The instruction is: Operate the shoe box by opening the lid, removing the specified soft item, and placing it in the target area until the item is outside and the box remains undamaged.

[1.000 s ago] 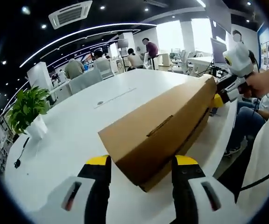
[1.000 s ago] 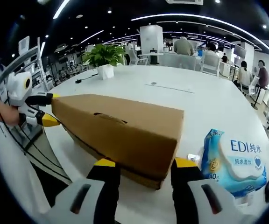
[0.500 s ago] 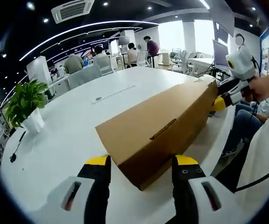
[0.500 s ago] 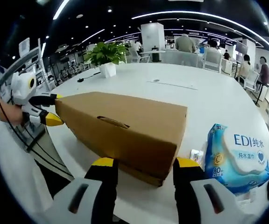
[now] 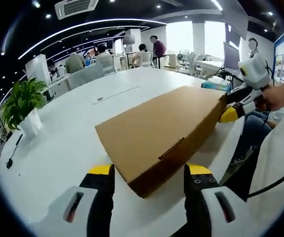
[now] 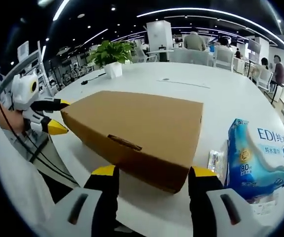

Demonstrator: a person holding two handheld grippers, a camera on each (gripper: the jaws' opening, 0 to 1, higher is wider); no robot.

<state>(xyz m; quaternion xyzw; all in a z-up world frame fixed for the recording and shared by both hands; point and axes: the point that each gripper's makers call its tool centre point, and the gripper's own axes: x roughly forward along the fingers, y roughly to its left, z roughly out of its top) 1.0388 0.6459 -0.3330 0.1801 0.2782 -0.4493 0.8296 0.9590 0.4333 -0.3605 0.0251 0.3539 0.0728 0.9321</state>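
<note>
In the left gripper view, the left tongs (image 5: 149,175) rise from the bottom with their yellow-tipped jaws spread apart, one on each side of the near corner of the shoe box (image 5: 159,131); whether they touch the cardboard cannot be told. The brown cardboard box lies closed on the white surface (image 5: 73,133), its lid down, stretching away to the far right. At its far end the right tongs (image 5: 229,106) come in from the right, held by a person's hand (image 5: 280,94), with one jaw above and one below the box's edge. A potted plant (image 5: 22,106) stands at the far left of the surface, and people (image 5: 75,61) sit at desks in the office beyond. In the right gripper view, the right tongs (image 6: 154,175) also stand open, their jaws flanking the near end of the same shoe box (image 6: 137,123), which lies flat with the lid shut. At the box's far left end the left tongs (image 6: 55,116) sit against its corner, jaws parted. Just right of the box, on the surface (image 6: 221,91), lies a blue and white pack of wet wipes (image 6: 258,158), with a small clear wrapper (image 6: 214,160) between the two. The potted plant (image 6: 110,54) stands at the far side.
</note>
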